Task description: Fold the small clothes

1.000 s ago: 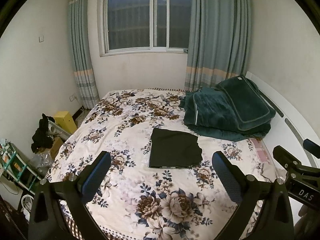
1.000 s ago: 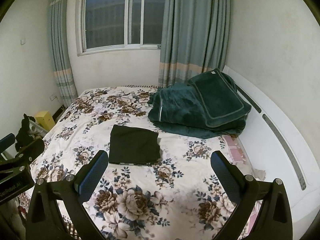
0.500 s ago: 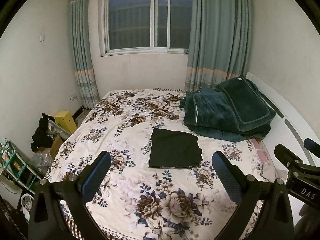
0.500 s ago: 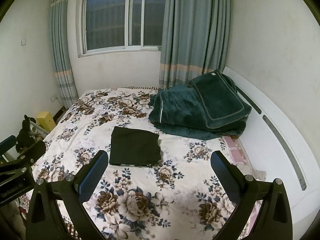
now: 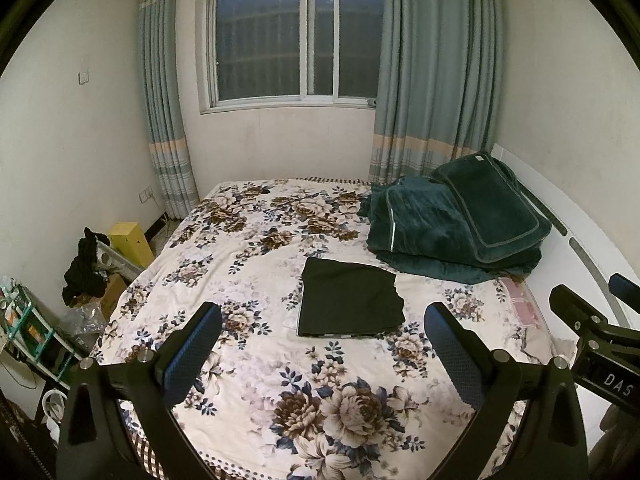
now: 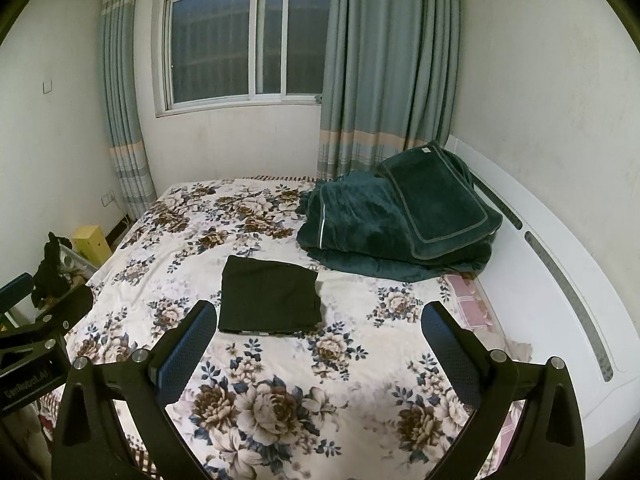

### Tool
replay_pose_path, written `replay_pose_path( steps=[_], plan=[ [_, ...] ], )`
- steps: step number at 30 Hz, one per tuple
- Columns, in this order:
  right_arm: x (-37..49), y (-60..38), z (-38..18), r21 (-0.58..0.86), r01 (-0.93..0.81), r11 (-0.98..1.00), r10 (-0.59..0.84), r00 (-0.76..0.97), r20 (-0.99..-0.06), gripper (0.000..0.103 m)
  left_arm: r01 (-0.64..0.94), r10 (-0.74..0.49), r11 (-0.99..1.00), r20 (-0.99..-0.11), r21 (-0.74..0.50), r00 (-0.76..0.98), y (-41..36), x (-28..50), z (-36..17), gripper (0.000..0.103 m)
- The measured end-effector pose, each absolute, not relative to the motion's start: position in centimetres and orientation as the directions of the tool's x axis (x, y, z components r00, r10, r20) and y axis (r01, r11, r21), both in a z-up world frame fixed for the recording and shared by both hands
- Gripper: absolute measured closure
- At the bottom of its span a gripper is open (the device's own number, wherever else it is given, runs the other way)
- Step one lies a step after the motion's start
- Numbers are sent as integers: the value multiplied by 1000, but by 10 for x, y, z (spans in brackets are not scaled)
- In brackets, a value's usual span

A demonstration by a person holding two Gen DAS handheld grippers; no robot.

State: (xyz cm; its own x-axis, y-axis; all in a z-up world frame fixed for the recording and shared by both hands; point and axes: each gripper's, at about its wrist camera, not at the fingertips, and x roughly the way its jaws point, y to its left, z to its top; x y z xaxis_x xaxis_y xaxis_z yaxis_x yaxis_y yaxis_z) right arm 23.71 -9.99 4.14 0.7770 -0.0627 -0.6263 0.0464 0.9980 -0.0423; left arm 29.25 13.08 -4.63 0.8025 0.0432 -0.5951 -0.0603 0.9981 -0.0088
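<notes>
Dark green, near-black small garment (image 5: pixel 349 300), folded into a flat rectangle with a pale edge showing along its near side, lying at mid-bed on the floral-printed white bedspread (image 5: pixel 256 360), just near and left of the heap of dark teal plush blankets (image 5: pixel 452 232) piled at the far right. Left tongs (image 5: pixel 320 356) and right tongs (image 6: pixel 316 352) are both spread wide, holding nothing, and hover at the near edge of the bed, well apart from the garment; the right tool's body enters the left view at its right margin. Compared with the views from one second and half a second earlier, the garment has kept its shape and place, and the tongs have shifted only slightly. This stillness suggests the fold of this piece is complete and the hands have withdrawn. Beyond the bed: grey-green curtains (image 5: pixel 436 72), a dark window (image 5: pixel 296 40), floor clutter at left including a yellow box (image 5: pixel 132 240).
</notes>
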Motion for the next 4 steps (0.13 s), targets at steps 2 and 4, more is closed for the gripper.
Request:
replay_pose_path(
  steps=[2,4],
  plan=[
    [236,-100,41,-43,48,998,-64,777,-626,0,-66,51,998,-596,-3,802,131,293,-45,0],
    [235,-99,40,-42,50,998,-65,778,-625,0,-67,52,998,-594,-4,803,131,292,-45,0]
  ],
)
